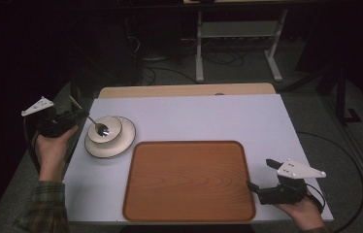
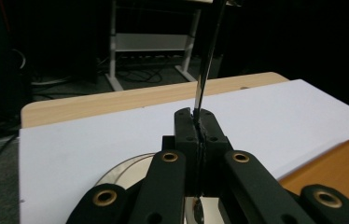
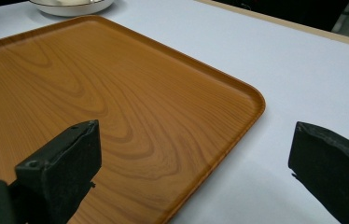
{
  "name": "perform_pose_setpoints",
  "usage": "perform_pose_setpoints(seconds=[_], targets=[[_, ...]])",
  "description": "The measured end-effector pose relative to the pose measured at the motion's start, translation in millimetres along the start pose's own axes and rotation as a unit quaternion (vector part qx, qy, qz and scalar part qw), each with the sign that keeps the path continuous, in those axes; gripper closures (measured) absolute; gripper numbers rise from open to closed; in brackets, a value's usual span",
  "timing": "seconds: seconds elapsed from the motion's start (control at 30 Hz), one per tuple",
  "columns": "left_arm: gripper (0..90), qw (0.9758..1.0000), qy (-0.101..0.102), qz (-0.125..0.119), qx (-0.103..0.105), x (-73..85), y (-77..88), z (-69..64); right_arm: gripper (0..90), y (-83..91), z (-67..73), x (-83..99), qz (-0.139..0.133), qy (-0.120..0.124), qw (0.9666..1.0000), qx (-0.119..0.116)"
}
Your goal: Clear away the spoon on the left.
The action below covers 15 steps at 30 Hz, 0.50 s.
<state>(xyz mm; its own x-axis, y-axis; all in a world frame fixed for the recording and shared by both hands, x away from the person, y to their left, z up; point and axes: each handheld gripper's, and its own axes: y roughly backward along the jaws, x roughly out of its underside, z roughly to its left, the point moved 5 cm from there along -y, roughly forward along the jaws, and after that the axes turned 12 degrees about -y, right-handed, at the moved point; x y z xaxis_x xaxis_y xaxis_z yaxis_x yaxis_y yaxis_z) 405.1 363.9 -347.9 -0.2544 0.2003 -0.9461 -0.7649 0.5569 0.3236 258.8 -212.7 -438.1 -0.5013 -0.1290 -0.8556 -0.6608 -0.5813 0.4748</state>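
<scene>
Currently the left hand-held gripper [image 1: 75,115] sits just left of the bowl [image 1: 105,127], its jaws pressed together on the handle of a spoon [image 1: 97,125]; in the left gripper view the thin handle [image 2: 205,70] rises straight out from between the closed jaws, so the grip looks firm. Spoon's head rests inside the bowl, and the bowl stands on a plate [image 1: 121,141] on the counter [image 1: 194,116] — both off the wooden tray [image 1: 189,179], just beyond its far-left corner. Right hand-held gripper [image 1: 262,177] hovers at the tray's right edge, jaws spread wide with nothing between them; the right gripper view puts one jaw over the tray's surface [image 3: 93,93] and the other over bare counter, straddling the rim [image 3: 238,126]. Tray itself is bare. Judgement on progress: spoon is grasped but not yet lifted clear of the bowl — early stage. If the work is loading the tray, nothing has landed on it yet; spoon, bowl and plate all remain to move. Right side appears poised to steady the tray or wait its turn; cannot tell which.
</scene>
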Motion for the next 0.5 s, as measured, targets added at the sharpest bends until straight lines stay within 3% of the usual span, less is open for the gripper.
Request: perform_pose_setpoints(seconds=[0.27,0.5], targets=[[88.7,0.9993,-0.015,0.007,0.035,-9.6,2.5,-23.0,2.0,0.9,0.2,-0.2,-0.001,0.000,1.0000,0.001],[88.7,0.9982,-0.010,0.010,0.058,-13.2,2.1,-39.8,2.0,1.0,0.3,0.3,0.000,0.002,1.0000,0.000]])
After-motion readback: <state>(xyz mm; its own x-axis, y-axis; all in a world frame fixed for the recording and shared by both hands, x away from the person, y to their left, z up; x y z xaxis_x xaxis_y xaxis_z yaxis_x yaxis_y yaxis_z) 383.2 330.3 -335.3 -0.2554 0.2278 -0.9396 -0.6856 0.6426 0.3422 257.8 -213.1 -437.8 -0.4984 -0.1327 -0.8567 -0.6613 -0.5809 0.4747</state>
